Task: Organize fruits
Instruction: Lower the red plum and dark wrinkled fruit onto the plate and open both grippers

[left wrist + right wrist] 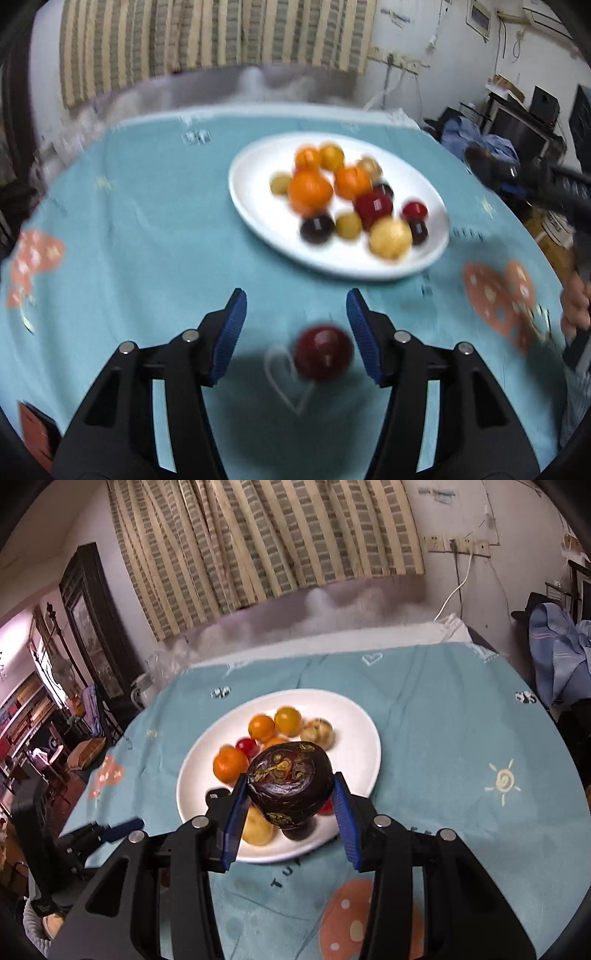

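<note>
A white plate (258, 218) with several orange, yellow, red and dark fruits sits on the teal tablecloth; it also shows in the right wrist view (354, 716). My left gripper (296, 310) is open, its jaws wide apart over a dark red fruit (323, 352) that lies on the cloth near the right finger, not held. My right gripper (290, 794) is shut on a dark purple mangosteen (290, 779) and holds it above the plate's near side. The left wrist view is blurred.
The round table (461, 738) carries a teal cloth with mushroom and sun prints. A striped curtain (258, 542) hangs behind. Shelves and furniture (55, 720) stand at the left. The left gripper shows at the left edge of the right wrist view (107, 832).
</note>
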A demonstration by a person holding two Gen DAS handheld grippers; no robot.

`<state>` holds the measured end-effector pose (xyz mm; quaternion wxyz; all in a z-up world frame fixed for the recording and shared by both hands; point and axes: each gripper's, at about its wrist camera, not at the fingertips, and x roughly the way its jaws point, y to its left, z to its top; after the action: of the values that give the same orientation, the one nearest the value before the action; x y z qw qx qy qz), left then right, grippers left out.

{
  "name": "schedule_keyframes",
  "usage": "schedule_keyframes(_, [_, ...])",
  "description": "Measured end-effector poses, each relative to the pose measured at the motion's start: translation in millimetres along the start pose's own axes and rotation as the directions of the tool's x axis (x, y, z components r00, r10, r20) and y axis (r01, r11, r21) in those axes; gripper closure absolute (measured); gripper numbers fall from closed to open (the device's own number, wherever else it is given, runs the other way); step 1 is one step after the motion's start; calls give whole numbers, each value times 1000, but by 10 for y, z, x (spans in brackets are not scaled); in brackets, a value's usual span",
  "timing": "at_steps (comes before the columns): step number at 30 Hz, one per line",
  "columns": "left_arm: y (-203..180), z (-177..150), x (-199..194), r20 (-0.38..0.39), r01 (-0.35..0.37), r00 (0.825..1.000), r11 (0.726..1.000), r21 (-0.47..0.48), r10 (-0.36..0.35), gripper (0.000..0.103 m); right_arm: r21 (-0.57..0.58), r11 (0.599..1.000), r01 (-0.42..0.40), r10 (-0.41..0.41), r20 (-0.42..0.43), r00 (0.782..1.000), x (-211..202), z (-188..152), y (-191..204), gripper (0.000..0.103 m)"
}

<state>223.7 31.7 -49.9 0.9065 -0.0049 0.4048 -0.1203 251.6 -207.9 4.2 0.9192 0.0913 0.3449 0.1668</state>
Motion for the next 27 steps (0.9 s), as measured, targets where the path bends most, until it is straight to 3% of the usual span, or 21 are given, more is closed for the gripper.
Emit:
schedule_keyframes(5, [-108,-164,143,-59,-27,998,998,56,31,45,3,1000,-12,12,13,1000,-47,-11,9,58])
schedule_keyframes(8, [-114,-213,267,-89,-23,996,998,61,29,52,-2,1000,-18,18,10,1000,-45,-27,16,58])
schedule_keyframes(16, [-133,-127,403,-72,-42,996,997,57,46,56,-16,1000,-26,26,3,1000,-37,-51,77,58])
schedule_keyframes(18, [-150,-135,387,-73,-31,997,997,66,36,64,-17,999,-29,29,5,1000,-45,-48,82,58])
schedule_keyframes(23, [-128,-176,328,-72,-20,997,999,43,23,64,-13,999,-29,29,9,1000,-52,-39,64,58])
schedule_keyframes(27, [-141,6,40,5,1,1000,1000,21,-1,64,1,1000,-24,24,28,999,-120,-7,21,58])
